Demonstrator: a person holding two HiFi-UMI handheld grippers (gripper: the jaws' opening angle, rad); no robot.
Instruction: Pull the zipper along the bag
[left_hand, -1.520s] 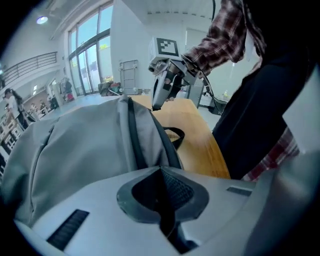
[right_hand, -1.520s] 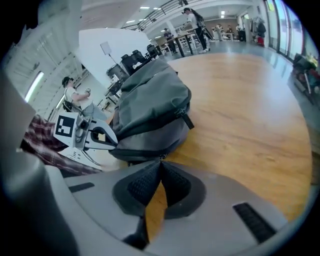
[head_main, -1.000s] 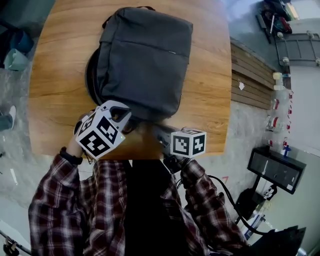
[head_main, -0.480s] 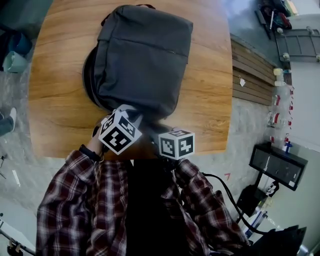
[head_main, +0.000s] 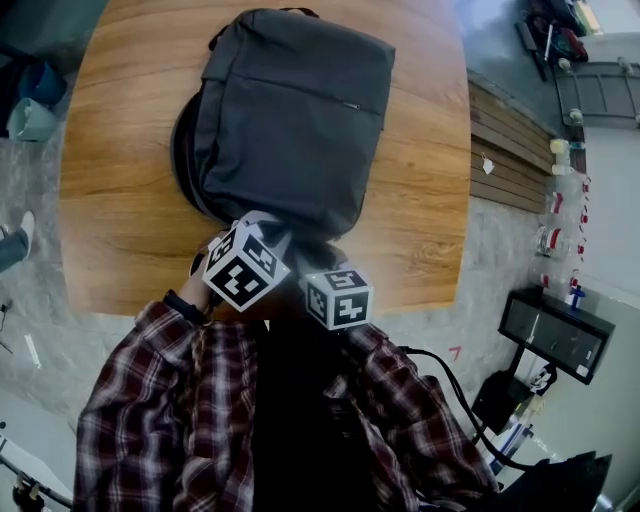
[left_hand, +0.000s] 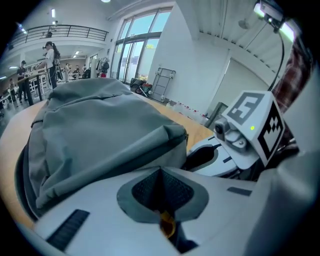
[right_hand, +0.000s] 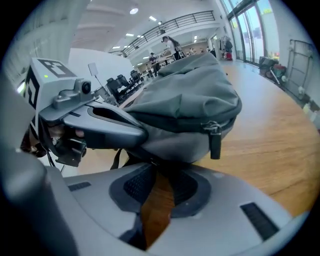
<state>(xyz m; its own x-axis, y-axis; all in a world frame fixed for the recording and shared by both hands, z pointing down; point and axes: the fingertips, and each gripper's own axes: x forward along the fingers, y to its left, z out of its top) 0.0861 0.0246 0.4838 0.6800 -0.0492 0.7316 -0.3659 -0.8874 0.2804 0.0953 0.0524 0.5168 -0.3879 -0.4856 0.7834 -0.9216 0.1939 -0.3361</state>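
Observation:
A dark grey backpack (head_main: 290, 110) lies flat on the wooden table (head_main: 420, 200). Both grippers sit close together at its near end. My left gripper (head_main: 262, 228) is shut, and its pads meet (left_hand: 160, 182) just short of the bag's near corner (left_hand: 170, 135); I see nothing between them. My right gripper (head_main: 318, 262) is open, its jaws having just been opening. Bare table wood shows through the gap (right_hand: 159, 180), and the bag's lower edge lies at the gap's far end. A black zipper pull (right_hand: 215, 142) hangs from the bag's end, up and to the right of those jaws.
The table's near edge runs just under both grippers. A teal seat (head_main: 30, 110) stands on the floor at the left. A slatted wooden platform (head_main: 505, 150) and a black box (head_main: 555, 335) with cables lie to the right. People stand far off in the hall (left_hand: 50, 55).
The left marker cube has shifted right and the right one left. They now sit almost side by side at the bag's near end.

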